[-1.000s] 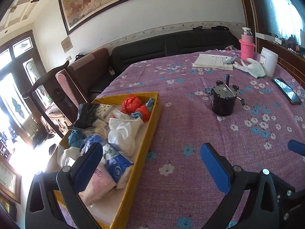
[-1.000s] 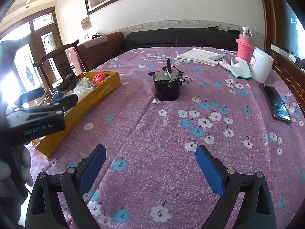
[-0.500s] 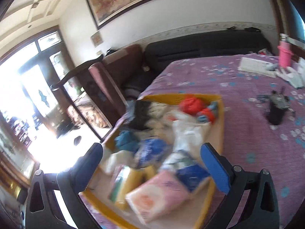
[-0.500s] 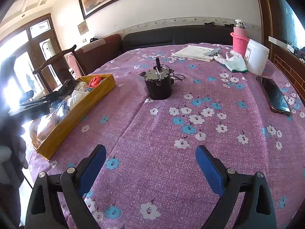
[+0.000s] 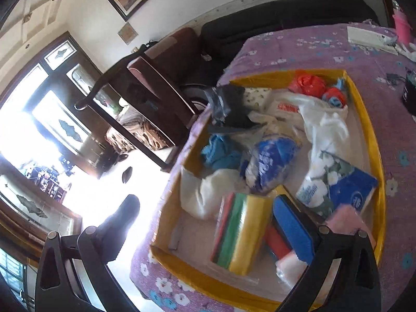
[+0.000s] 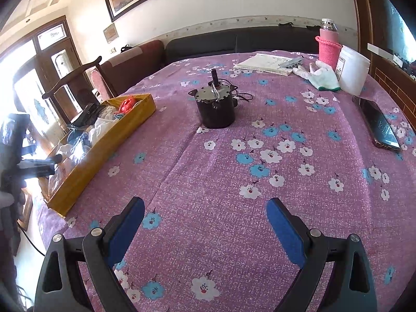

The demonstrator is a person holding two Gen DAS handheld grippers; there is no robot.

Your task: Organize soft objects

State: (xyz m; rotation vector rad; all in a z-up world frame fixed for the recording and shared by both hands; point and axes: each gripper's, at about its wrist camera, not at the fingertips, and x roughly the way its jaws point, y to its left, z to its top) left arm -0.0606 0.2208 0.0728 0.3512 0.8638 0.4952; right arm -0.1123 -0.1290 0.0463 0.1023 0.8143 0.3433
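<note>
left wrist: yellow tray [image 5: 374,140] of soft items

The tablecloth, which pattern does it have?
Purple tablecloth with white and blue flowers; clearest in the right wrist view.

One yellow rectangular cardboard tray [image 5: 374,140] holds two red crumpled plastic bags [image 5: 308,84], one blue crumpled cloth [image 5: 221,153], one striped pack of sponges [image 5: 240,234] and two blue tissue packs [image 5: 348,187]. On the purple flowered tabletop [image 6: 260,182]: one black cylindrical motor [image 6: 215,109], one dark phone [image 6: 378,124], one white glove [image 6: 321,76], one pink bottle [image 6: 328,44], one white plastic tub [image 6: 352,70].
</note>
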